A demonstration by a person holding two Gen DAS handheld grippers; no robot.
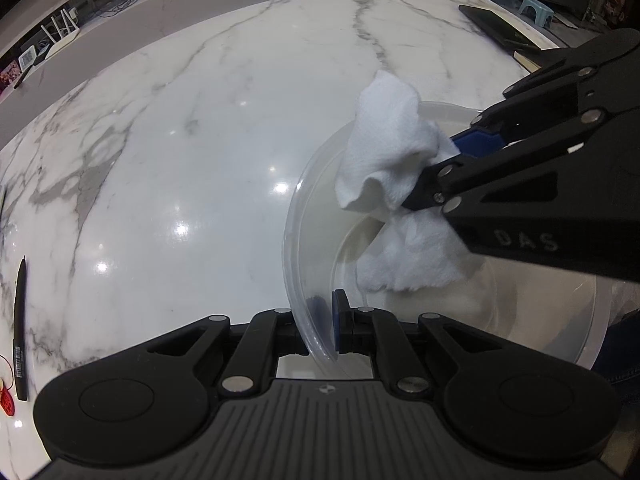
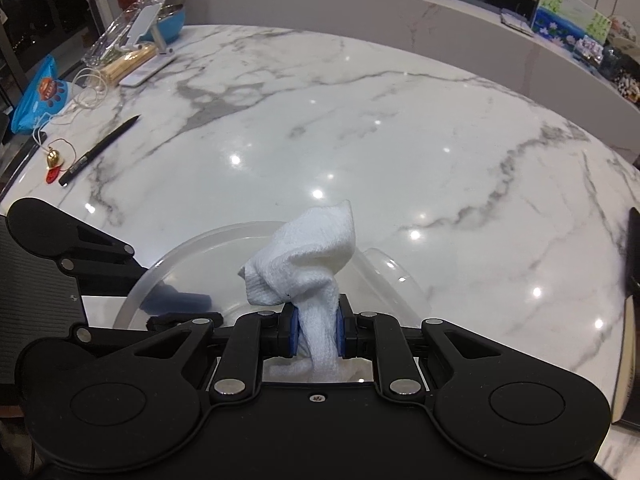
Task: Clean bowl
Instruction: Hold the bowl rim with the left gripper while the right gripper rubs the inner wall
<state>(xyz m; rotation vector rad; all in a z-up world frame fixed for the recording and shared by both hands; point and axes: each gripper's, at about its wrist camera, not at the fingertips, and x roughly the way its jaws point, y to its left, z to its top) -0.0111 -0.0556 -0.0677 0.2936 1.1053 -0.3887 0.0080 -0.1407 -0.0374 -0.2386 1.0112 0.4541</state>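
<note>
A clear plastic bowl (image 1: 294, 240) stands on the white marble counter (image 1: 180, 140). My left gripper (image 1: 329, 316) is shut on the bowl's near rim, one blue pad inside the wall and one outside. A white cloth (image 1: 384, 140) is bunched in my right gripper (image 1: 430, 172), which reaches in from the right, shut on it. The cloth's lower end hangs onto the bowl's floor. In the right wrist view the cloth (image 2: 312, 256) rises between the pads of my right gripper (image 2: 318, 332), over the bowl (image 2: 180, 254). The left gripper (image 2: 180, 310) grips the rim at the left.
A black pen (image 2: 100, 150) and a red and gold charm (image 2: 54, 162) lie at the counter's left. A blue bag (image 2: 38, 96), a phone stand (image 2: 148, 32) and wrapped sticks sit at the far left. A dark book (image 1: 496, 26) lies at the right edge. A raised ledge (image 2: 400, 20) runs behind.
</note>
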